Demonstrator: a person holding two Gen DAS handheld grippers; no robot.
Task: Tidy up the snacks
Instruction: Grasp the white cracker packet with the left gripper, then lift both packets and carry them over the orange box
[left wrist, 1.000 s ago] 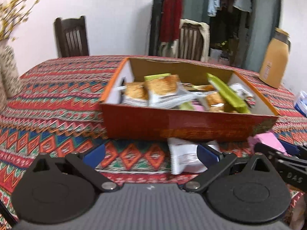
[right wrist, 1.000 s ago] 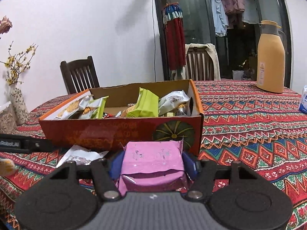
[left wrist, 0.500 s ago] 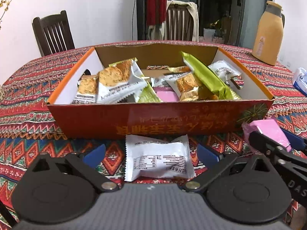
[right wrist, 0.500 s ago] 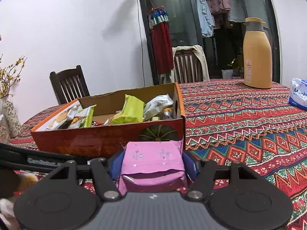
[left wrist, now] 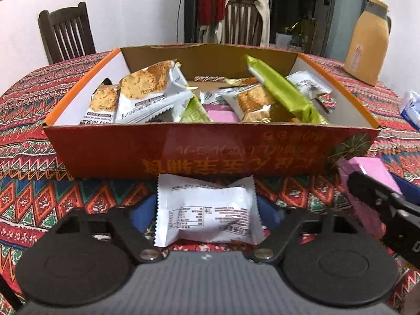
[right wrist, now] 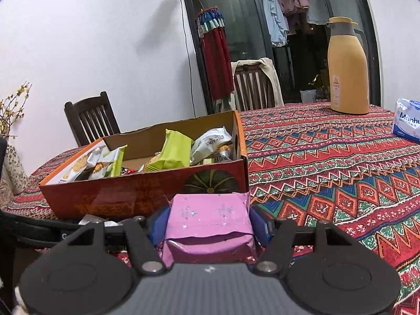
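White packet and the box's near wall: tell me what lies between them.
Nothing: in the left wrist view the white packet, between the closing left gripper jaws, reaches right up to the box wall.

Left gripper point(left wrist: 207, 210) fingertips: we cannot see whether the closing jaws' blue pads touch the white packet point(left wrist: 207, 214), whose edges cover them.
Pink packet point(left wrist: 367, 176): in the left view the right gripper's black finger hides its near end.
Box point(right wrist: 147, 194) lettering: blurred, unreadable to us.
Tissue pack point(right wrist: 408, 120): cut by the frame's right edge.
Vase point(right wrist: 13, 169): we see only part, at the left edge.
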